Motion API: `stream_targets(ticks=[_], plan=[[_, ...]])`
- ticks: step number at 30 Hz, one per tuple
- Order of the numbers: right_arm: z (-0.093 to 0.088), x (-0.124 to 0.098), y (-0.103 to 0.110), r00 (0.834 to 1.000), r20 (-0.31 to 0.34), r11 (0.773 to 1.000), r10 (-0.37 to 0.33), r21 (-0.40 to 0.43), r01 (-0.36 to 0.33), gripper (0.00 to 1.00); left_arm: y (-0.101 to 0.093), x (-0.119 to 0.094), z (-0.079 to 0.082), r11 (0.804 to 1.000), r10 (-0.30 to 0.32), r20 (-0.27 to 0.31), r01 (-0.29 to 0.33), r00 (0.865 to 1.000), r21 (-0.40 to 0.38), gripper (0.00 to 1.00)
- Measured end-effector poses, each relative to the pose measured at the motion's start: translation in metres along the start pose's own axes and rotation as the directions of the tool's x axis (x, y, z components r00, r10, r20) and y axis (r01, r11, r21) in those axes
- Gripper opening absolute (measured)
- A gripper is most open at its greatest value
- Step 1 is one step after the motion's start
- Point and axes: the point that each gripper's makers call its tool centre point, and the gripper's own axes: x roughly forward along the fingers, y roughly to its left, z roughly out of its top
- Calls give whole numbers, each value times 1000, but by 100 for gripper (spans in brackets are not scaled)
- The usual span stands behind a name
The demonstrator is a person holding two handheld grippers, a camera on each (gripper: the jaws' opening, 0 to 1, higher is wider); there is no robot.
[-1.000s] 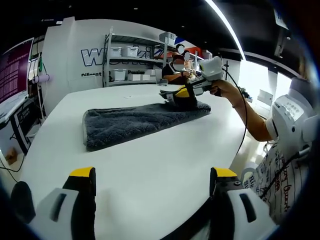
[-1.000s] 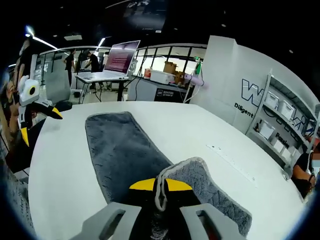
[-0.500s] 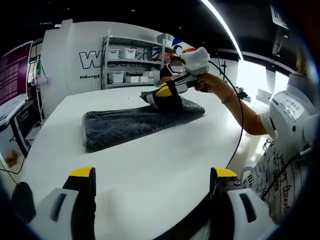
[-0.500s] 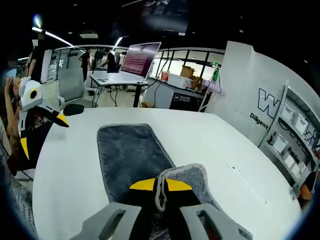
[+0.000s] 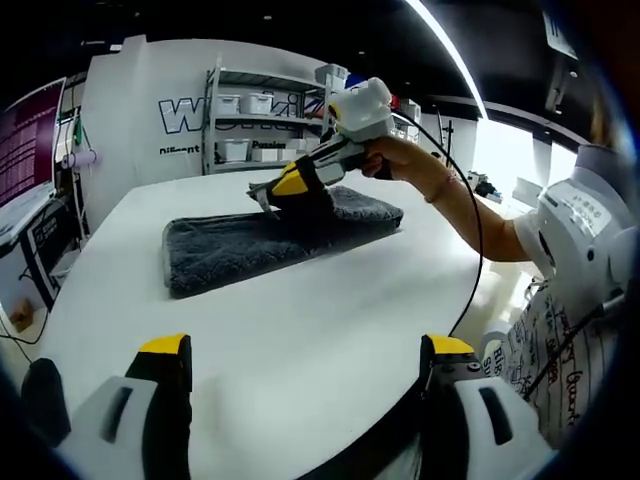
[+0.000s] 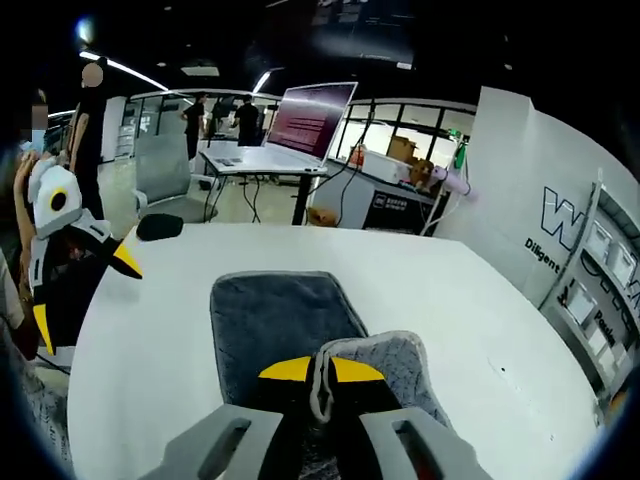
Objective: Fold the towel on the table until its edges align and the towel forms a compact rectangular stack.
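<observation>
A dark grey towel (image 5: 262, 243) lies lengthwise on the white tabletop (image 5: 300, 340), well ahead of the left gripper (image 5: 305, 352). That gripper hovers low over the near edge of the tabletop, its yellow-tipped fingers (image 5: 165, 347) spread wide with nothing between them.

The right gripper (image 5: 282, 190), held in a person's hand (image 5: 392, 160), is over the far end of the towel and has that end lifted and carried partway over the rest of the cloth. In the right gripper view the right gripper's fingers (image 6: 285, 371) are pressed together on a raised fold of the towel (image 6: 285, 320), the grey edge standing up between the two yellow tips, while the flat part stretches away on the tabletop (image 6: 150, 340) ahead.
</observation>
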Motion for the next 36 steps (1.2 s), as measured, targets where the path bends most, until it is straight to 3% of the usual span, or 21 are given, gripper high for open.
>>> stream_targets(ticks=[18, 36], plan=[[23, 32, 20, 999, 4, 999, 47, -16, -47, 5, 4, -4, -3, 1000, 9, -4, -10, 1000, -7, 99], [71, 63, 49, 995, 28, 991, 100, -91, -98, 5, 5, -6, -1, 1000, 2, -9, -2, 1000, 6, 99]])
